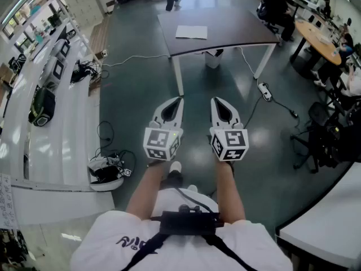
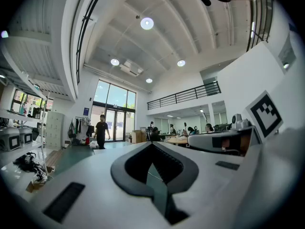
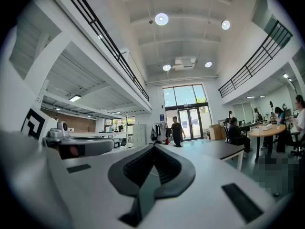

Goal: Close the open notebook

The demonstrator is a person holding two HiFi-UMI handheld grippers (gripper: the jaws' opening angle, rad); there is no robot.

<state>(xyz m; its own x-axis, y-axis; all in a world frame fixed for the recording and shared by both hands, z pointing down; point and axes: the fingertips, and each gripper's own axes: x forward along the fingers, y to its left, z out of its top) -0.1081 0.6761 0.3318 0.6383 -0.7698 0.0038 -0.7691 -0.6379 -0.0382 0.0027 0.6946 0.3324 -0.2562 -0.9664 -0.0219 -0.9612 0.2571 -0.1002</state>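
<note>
Well ahead of both jaws, the notebook lies on a dark table.

Both grippers are held level and side by side, near each other but apart. The left gripper has its jaws closed, tip against tip, with nothing between them. The right gripper is the same, jaws together and empty. The notebook shows as a flat white shape, far beyond the tips and about in line with the gap between the two grippers. A power strip lies on the floor, ahead and to the right of the right jaws.
</note>
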